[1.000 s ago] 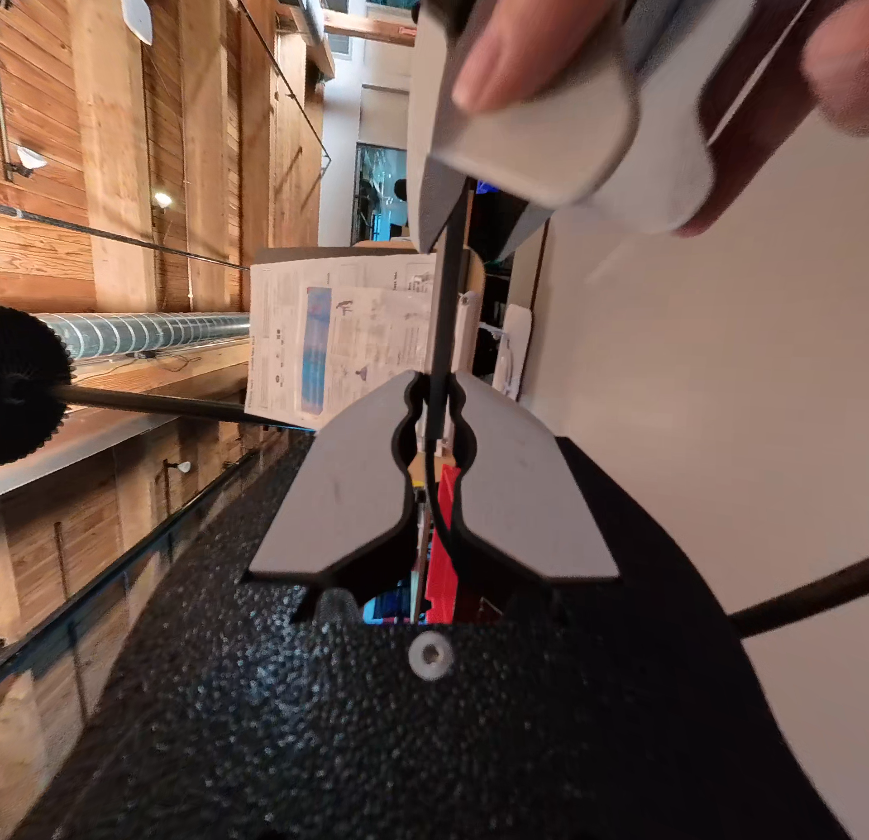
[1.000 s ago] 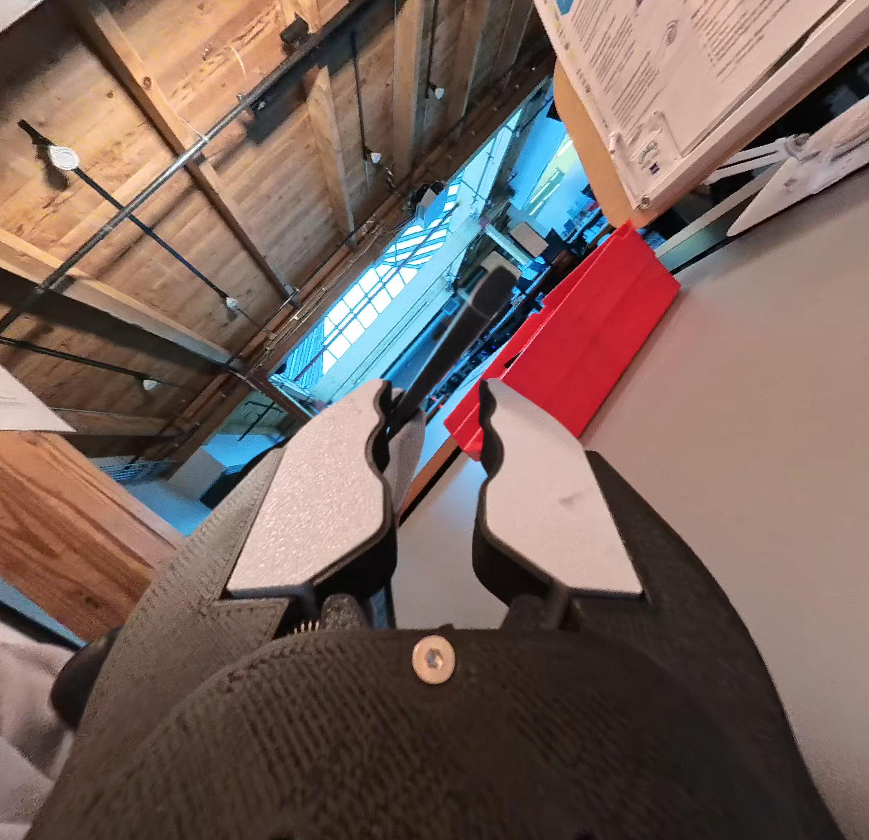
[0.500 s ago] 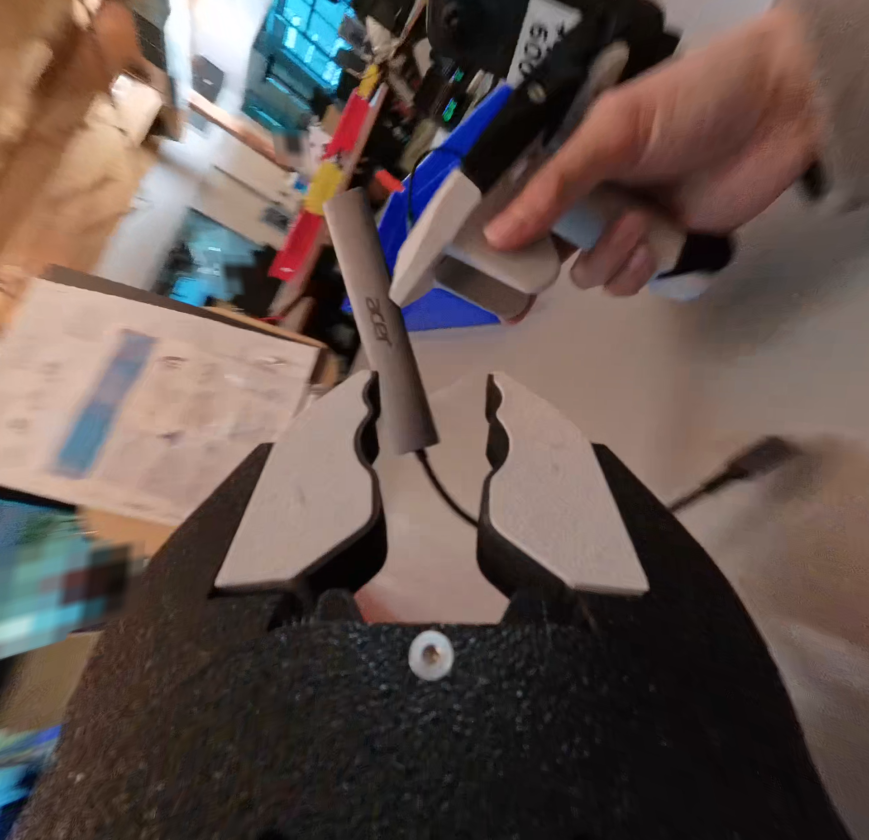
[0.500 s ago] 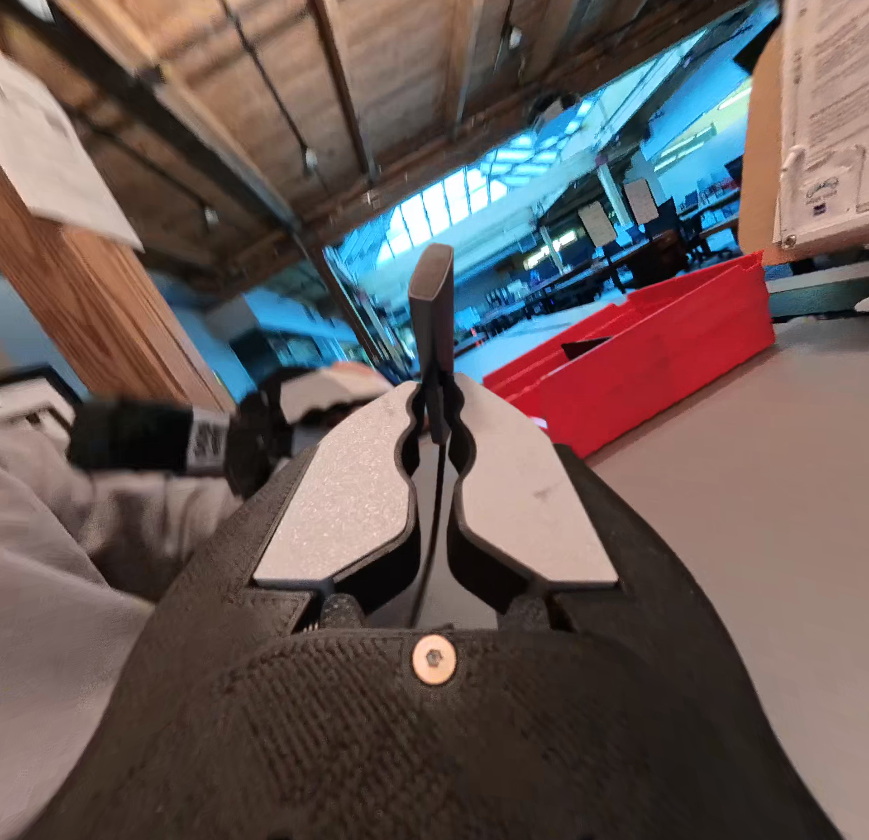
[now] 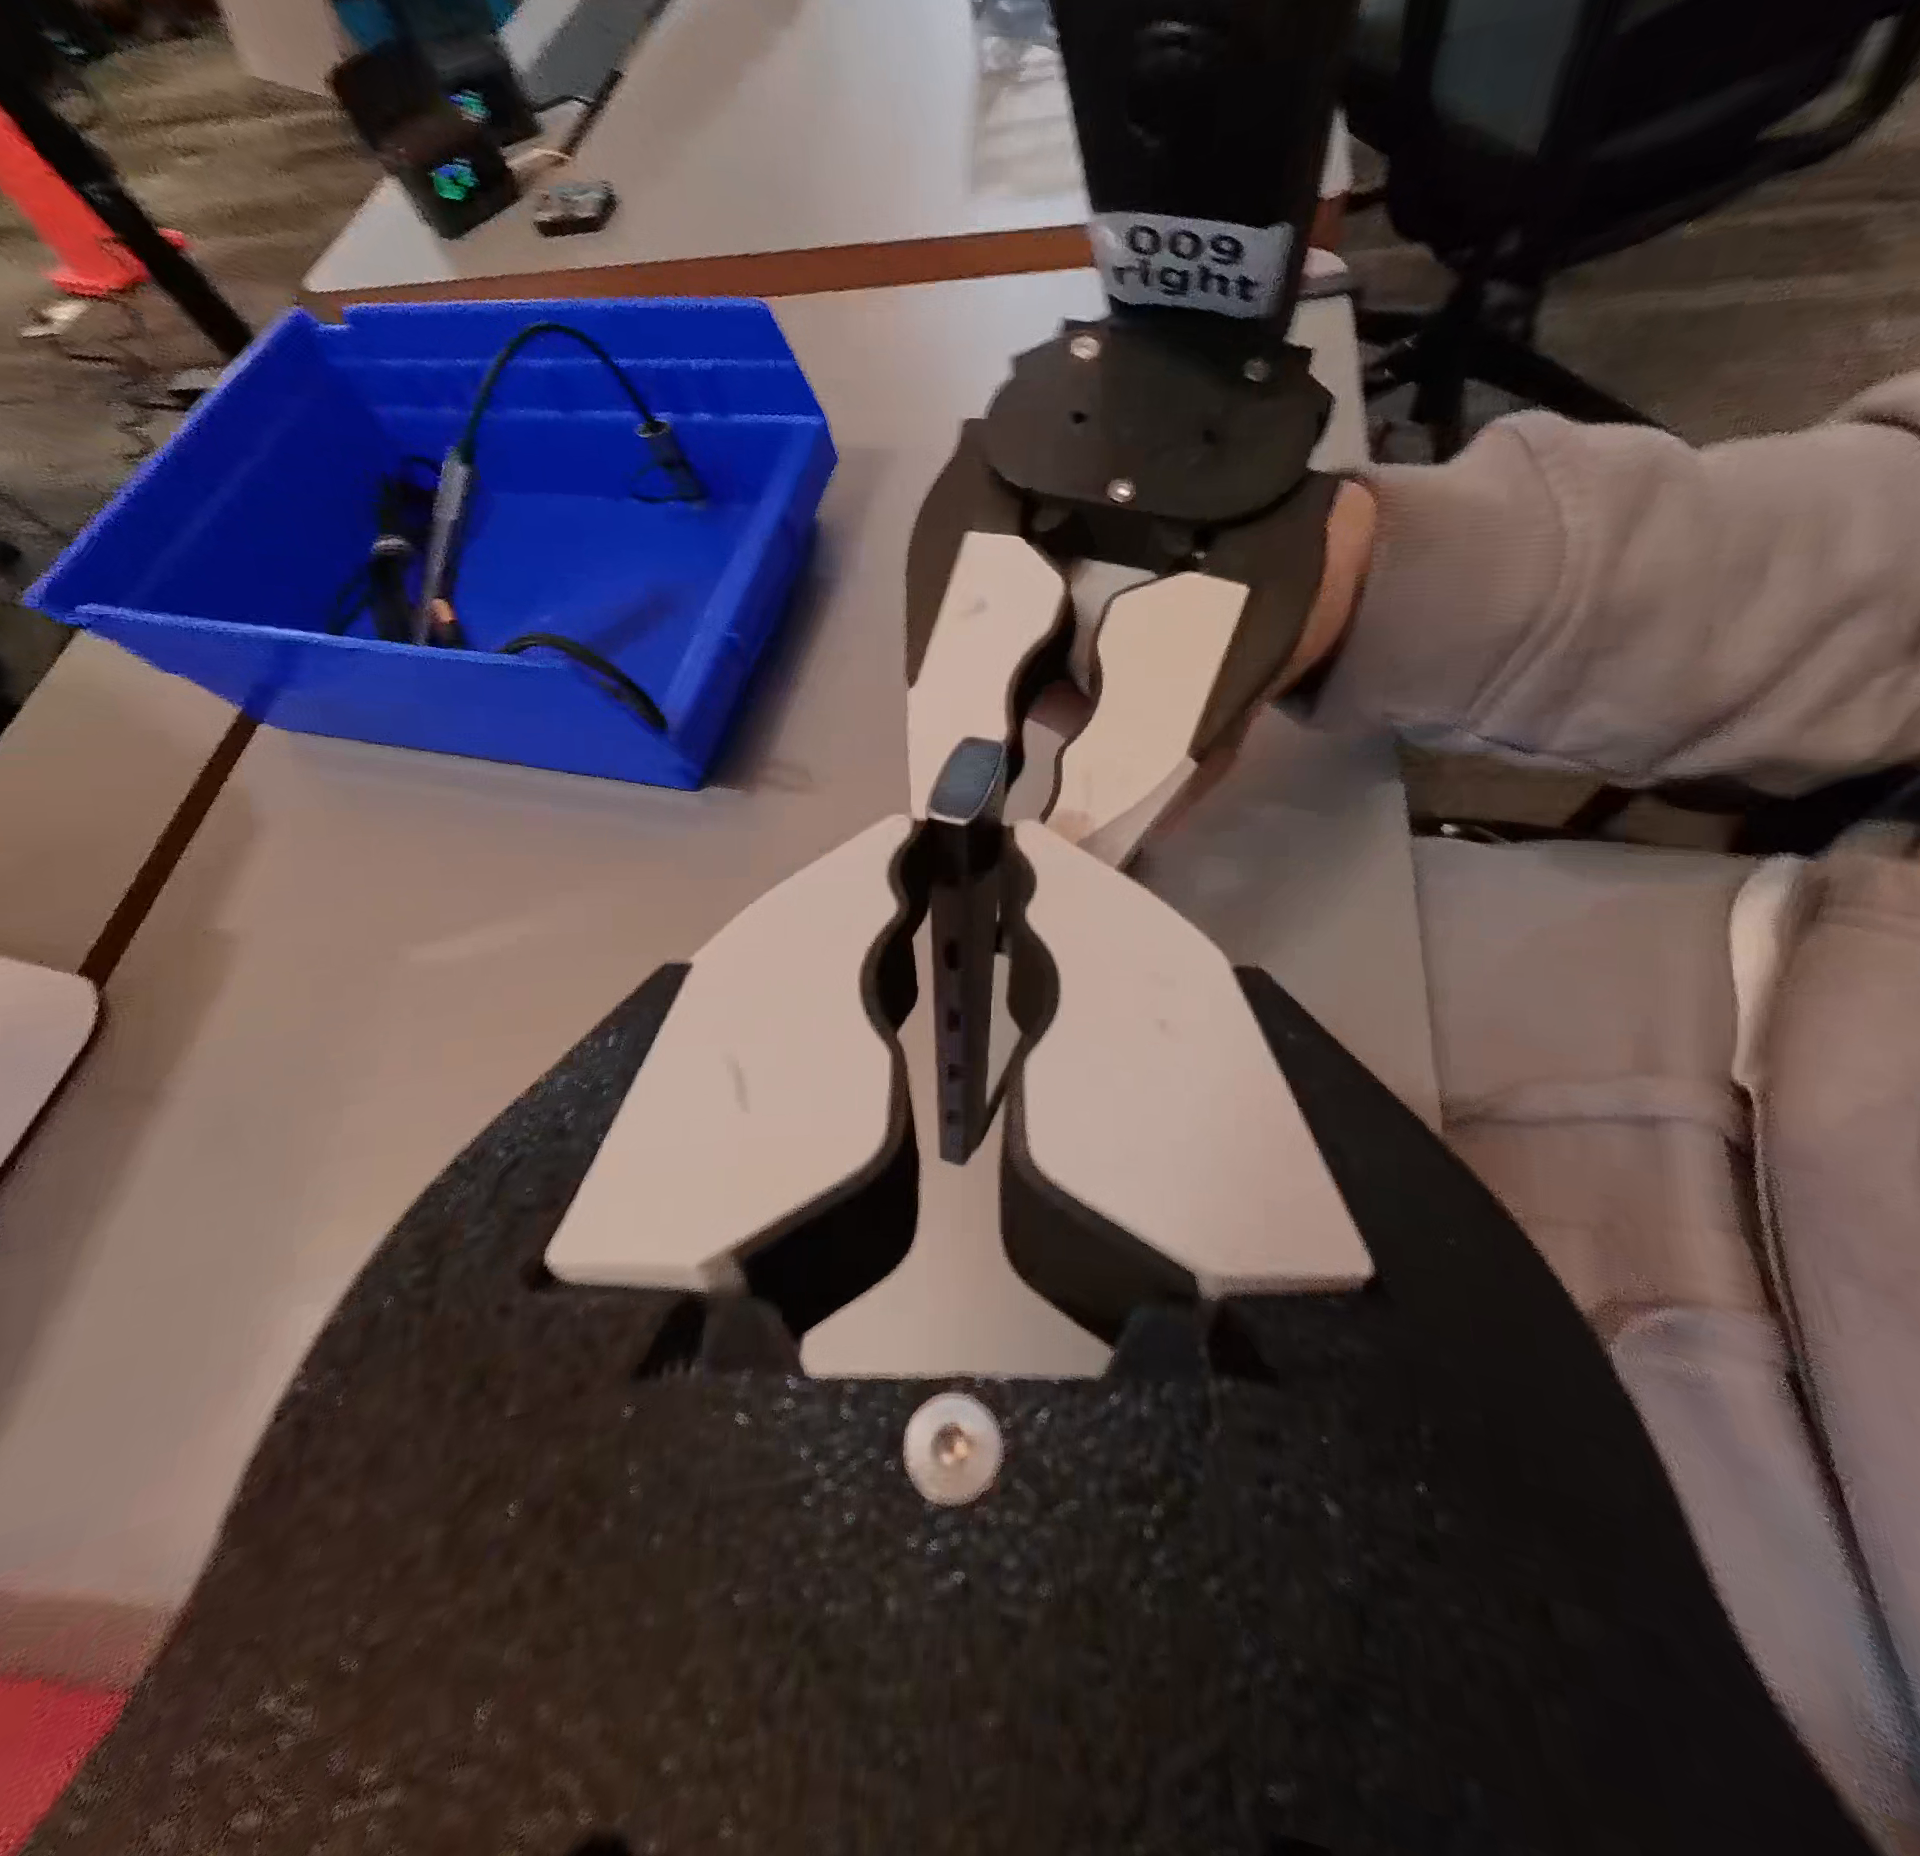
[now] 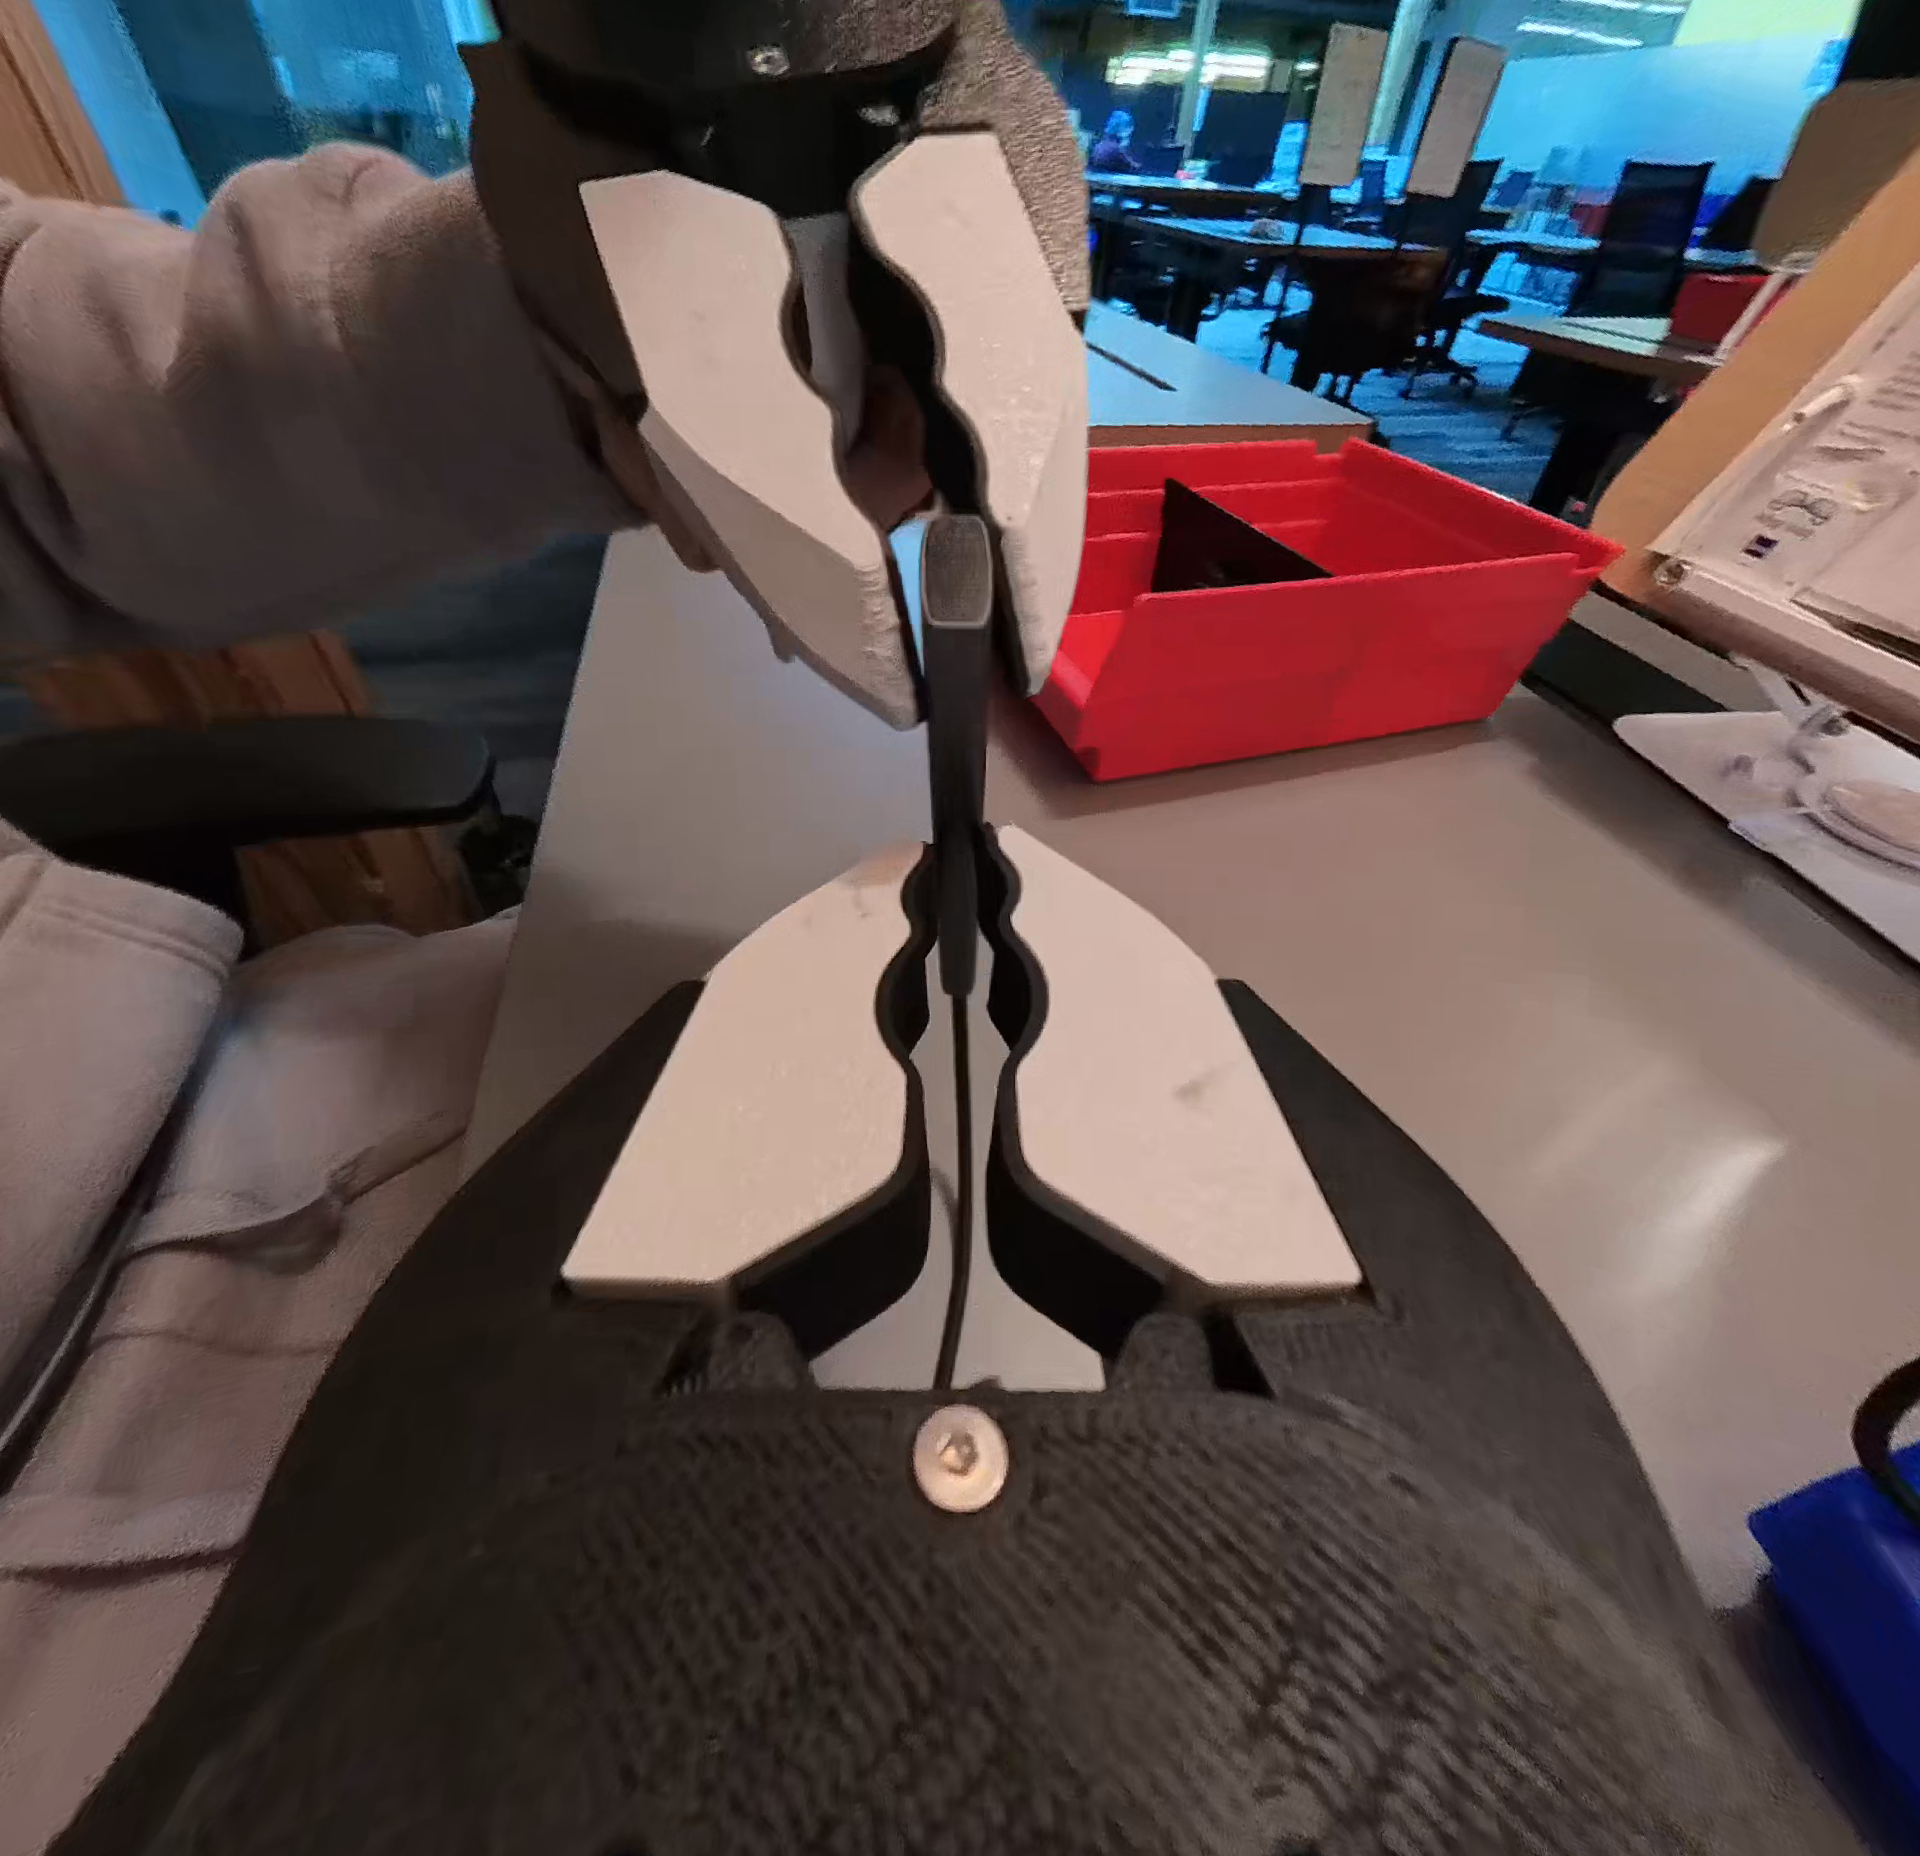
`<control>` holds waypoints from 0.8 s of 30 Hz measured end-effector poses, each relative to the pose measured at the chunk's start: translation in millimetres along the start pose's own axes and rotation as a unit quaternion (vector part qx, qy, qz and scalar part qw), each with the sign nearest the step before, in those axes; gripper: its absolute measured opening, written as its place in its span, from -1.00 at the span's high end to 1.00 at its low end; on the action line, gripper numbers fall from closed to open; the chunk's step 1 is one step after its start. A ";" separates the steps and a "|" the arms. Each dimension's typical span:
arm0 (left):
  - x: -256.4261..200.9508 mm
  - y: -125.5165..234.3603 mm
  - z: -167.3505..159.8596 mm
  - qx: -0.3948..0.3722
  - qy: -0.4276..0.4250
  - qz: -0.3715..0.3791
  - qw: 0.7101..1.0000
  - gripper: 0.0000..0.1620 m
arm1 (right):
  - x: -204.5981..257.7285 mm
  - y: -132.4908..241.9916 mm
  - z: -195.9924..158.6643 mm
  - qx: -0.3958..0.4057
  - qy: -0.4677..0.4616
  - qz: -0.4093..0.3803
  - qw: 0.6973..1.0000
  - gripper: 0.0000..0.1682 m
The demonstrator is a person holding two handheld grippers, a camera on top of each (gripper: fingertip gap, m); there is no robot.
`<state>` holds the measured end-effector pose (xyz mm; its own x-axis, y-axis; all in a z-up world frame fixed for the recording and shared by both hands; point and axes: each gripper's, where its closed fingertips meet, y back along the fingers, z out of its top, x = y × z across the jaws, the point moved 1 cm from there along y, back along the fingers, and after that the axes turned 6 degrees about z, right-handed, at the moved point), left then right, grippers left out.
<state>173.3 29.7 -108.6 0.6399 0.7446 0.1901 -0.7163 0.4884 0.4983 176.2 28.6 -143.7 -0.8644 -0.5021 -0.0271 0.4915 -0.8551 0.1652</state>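
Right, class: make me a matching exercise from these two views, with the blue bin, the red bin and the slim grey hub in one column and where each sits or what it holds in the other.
Things:
1. blue bin
2. red bin
3. slim grey hub

States:
a. clamped by both the left gripper and the right gripper, above the table
b. on the table, with dark cables inside
c. on the table, with a black triangular piece inside

Pairs: 1-b, 2-c, 3-a
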 end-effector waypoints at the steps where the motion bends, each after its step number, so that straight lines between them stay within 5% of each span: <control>1: 4.5 -0.3 0.3 -0.008 0.010 0.015 1.000 0.87 | -4.6 0.4 0.5 -0.008 -0.004 -0.016 1.000 0.97; 3: 22.6 1.9 2.6 -0.031 0.069 0.062 0.995 0.88 | -15.4 3.3 5.3 -0.042 0.005 -0.065 0.997 1.00; 5: 56.9 9.1 -0.5 -0.066 0.200 0.145 0.967 0.88 | -27.0 6.1 14.7 -0.086 0.034 -0.140 0.986 0.57; 8: 85.8 18.6 -10.2 -0.152 0.421 0.153 0.881 0.88 | -36.0 -3.2 9.2 -0.061 0.061 -0.222 0.971 0.34; 11: 99.8 23.7 -20.1 -0.233 0.562 0.123 0.784 0.88 | -37.0 -16.6 1.2 -0.070 0.027 -0.254 0.964 0.33; 17: 91.1 21.7 -29.5 -0.279 0.651 0.064 0.703 0.89 | -44.7 -8.6 -6.4 -0.094 0.056 -0.299 0.948 0.50; 24: 88.3 20.3 -40.2 -0.284 0.683 0.040 0.671 0.88 | -33.4 -5.5 -1.1 -0.154 0.078 -0.240 0.955 0.62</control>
<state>204.1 123.6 -115.7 0.0179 0.3117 -0.9500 -0.9721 0.2279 0.0564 202.5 50.0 -144.8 -0.9834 -0.0354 -0.1777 0.0715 -0.9769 -0.2013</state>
